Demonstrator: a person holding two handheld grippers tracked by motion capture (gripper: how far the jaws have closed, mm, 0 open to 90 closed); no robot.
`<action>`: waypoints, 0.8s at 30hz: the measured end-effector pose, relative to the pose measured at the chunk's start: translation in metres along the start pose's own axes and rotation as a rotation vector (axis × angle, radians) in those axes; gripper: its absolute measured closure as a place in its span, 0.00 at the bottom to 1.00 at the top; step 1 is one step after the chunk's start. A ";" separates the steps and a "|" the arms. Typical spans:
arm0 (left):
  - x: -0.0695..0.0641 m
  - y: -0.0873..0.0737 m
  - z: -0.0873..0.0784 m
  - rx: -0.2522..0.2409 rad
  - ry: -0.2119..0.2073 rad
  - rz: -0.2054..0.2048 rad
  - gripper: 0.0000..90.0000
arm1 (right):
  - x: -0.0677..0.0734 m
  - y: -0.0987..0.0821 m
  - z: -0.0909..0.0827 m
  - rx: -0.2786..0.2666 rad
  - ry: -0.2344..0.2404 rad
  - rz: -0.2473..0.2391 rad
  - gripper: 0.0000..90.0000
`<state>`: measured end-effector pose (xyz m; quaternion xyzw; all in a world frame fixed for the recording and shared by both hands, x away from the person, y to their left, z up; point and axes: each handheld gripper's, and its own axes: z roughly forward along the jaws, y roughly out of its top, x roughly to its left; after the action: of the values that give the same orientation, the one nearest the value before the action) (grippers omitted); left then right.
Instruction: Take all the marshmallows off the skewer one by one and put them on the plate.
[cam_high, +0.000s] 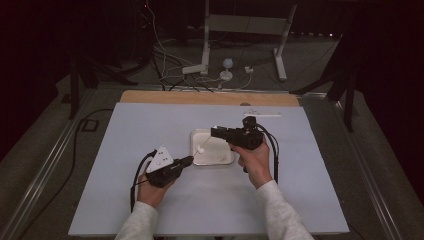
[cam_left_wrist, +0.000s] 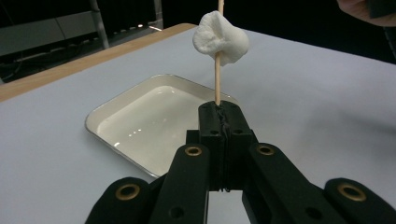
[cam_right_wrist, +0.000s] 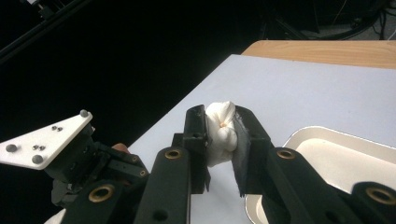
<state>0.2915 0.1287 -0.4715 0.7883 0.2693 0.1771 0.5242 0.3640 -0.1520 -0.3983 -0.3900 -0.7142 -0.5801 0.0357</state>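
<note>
A thin wooden skewer stands up from my left gripper, whose jaws are shut on its lower end. A squashed white marshmallow is threaded on the skewer, above the white enamel tray. In the high view the left gripper lies at the tray's near left corner, and the marshmallow hangs over the tray's left part. My right gripper comes in from the right above the tray. In the right gripper view its pads press on the marshmallow, with the skewer's tip showing in the middle.
The tray holds nothing else. A pale mat covers the table, with a wooden strip along the far edge. Cables and a white frame's legs lie on the floor beyond. The left gripper's grey plate shows at lower left.
</note>
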 end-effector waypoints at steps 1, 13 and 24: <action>0.000 0.000 0.000 0.001 0.002 0.002 1.00 | 0.000 0.000 0.000 -0.001 -0.002 0.002 0.86; 0.005 -0.006 0.000 0.048 0.032 0.002 1.00 | -0.005 0.012 -0.024 -0.088 -0.056 -0.008 0.87; 0.005 -0.002 -0.001 0.015 0.034 -0.047 1.00 | -0.017 0.000 -0.021 -0.009 -0.102 -0.045 0.83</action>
<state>0.2941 0.1327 -0.4732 0.7824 0.2979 0.1760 0.5178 0.3670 -0.1790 -0.4004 -0.4031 -0.7209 -0.5635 -0.0154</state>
